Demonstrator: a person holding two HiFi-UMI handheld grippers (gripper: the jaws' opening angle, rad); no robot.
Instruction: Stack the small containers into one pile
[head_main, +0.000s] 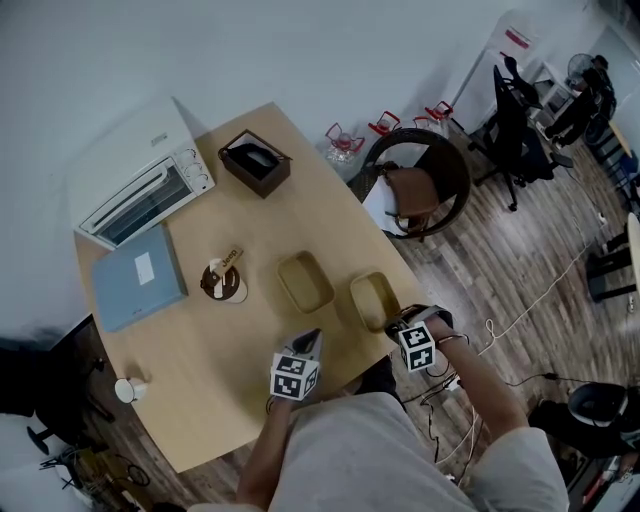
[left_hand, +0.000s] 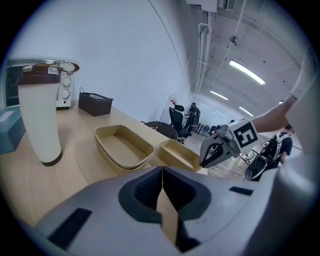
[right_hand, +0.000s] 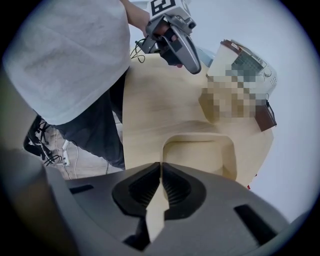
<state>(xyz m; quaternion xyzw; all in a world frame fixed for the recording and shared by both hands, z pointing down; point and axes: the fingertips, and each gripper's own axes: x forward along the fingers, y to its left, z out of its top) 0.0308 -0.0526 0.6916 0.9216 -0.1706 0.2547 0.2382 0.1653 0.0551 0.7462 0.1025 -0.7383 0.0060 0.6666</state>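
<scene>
We see the right-hand container (head_main: 372, 297) near the wooden table's (head_main: 200, 340) edge, its near rim pinched between the narrow jaws of our right gripper (right_hand: 161, 167), which points down. The left-hand container (head_main: 305, 281) sits just beside it, apart. Our left gripper (left_hand: 162, 172) hovers near it, jaws together and empty.

Plain white wall (head_main: 300, 50) behind a pale wooden table (head_main: 200, 340). Wood-plank floor (head_main: 530, 250) to the right, with light cables (head_main: 520, 312) trailing across it. Just beside the table's far edge, a round dark chair (head_main: 412, 190) with a brown seat. Near it, against the wall, clear jugs (head_main: 343, 142) with red handles. Further off, black office chairs (head_main: 512, 130). Overhead in the left gripper view, bare ceiling with white pipes (left_hand: 202, 45) and long strip lights (left_hand: 247, 72), lit.
</scene>
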